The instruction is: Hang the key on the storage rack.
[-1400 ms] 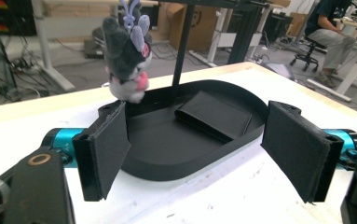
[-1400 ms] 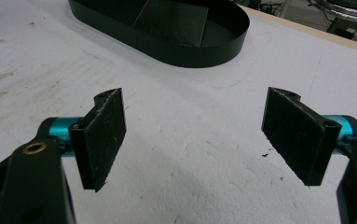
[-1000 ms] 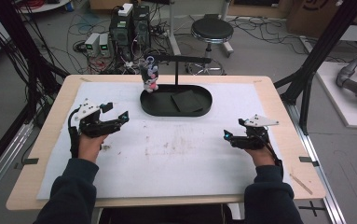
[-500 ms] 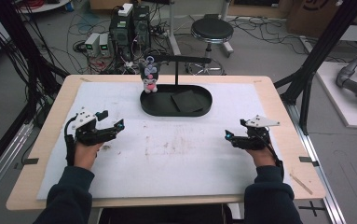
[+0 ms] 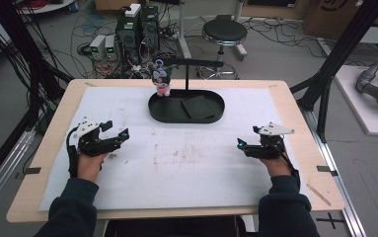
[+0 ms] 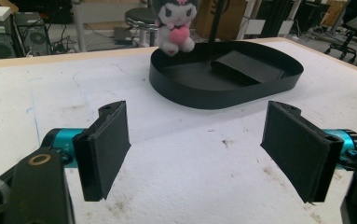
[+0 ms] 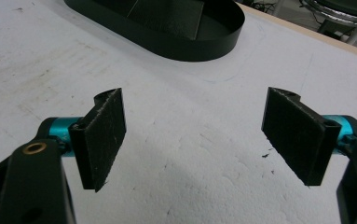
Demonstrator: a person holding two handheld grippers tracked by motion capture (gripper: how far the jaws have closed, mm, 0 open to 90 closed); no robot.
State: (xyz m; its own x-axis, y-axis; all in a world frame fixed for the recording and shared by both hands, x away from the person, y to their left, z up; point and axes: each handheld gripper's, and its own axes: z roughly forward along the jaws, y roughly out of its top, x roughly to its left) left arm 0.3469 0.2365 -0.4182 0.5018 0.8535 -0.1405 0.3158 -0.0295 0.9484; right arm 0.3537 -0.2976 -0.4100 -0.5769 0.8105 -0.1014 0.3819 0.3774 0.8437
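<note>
Both grippers rest low over the white mat, each with its jaws spread wide and nothing between them; the left gripper (image 5: 119,137) sits at the person's left, the right gripper (image 5: 243,146) well apart at the other side. Nearest to what they face is the small plush doll (image 5: 161,79), hanging from the arm of a black stand (image 5: 191,62) above the left end of the oval black tray (image 5: 186,118); in the left gripper view the plush doll (image 6: 176,23) appears to touch or almost touch the tray's rim, though I cannot be sure which. It looks light and soft, likely to squash and swing rather than slip, so I would take it across the body below the head, gently; a hard pull might strain whatever hangs it. No brand, label or writing is legible anywhere on doll, tray or mat.
</note>
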